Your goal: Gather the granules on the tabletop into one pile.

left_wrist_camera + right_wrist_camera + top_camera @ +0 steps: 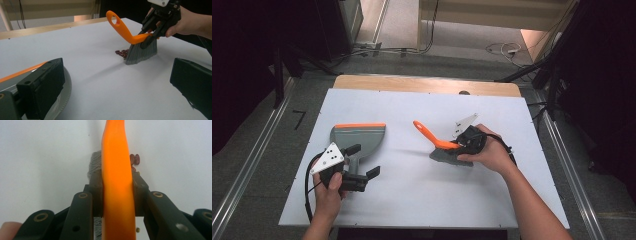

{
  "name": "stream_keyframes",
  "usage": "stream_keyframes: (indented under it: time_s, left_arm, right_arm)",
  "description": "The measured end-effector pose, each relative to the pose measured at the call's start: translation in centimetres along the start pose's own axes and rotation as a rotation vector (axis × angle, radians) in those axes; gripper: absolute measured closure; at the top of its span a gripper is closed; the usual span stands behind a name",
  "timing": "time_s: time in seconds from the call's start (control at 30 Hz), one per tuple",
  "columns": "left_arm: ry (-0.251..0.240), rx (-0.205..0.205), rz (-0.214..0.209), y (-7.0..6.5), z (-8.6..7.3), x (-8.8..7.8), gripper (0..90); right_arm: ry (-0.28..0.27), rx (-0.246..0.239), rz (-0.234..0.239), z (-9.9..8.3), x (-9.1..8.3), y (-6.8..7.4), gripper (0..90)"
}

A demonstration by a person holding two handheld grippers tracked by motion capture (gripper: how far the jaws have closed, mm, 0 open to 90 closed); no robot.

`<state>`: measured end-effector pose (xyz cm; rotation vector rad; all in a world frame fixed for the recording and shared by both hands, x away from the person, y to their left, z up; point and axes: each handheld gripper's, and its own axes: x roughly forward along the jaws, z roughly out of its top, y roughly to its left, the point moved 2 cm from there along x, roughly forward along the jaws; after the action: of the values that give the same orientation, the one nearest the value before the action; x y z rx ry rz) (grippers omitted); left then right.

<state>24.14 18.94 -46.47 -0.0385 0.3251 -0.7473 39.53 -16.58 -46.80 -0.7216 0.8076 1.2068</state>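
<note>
An orange-handled brush (435, 138) with grey bristles stands on the white table top (422, 200), right of the middle. My right gripper (461, 143) is shut on its handle just above the bristles, and in the right gripper view the jaws press on both sides of the orange handle (117, 170). A small heap of dark red beans (122, 53) lies against the bristles (142, 53). A grey dustpan (359, 136) with an orange lip lies flat at the left. My left gripper (363, 161) is open at the dustpan's handle end, its jaws wide apart and pressing on nothing.
The white top ends at a wooden strip (427, 84) along its far edge. Cables (502, 49) lie on the floor beyond it. Metal rails (242, 170) run along both sides of the table.
</note>
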Motion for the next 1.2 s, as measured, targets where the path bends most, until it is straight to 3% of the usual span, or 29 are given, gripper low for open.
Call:
stream_keyframes:
  time_s: [0.67, 1.2]
  left_arm:
    - [0.006, 0.002, -0.002, 0.0, -0.1, 0.1, 0.3]
    - [0.011, 0.000, 0.002, 0.1, -0.1, 0.1, 0.4]
  right_arm:
    - [-0.019, 0.015, 0.006, 0.2, 0.2, -1.4, 67.8]
    - [-0.031, -0.014, 0.001, 0.5, 0.2, -1.8, 68.0]
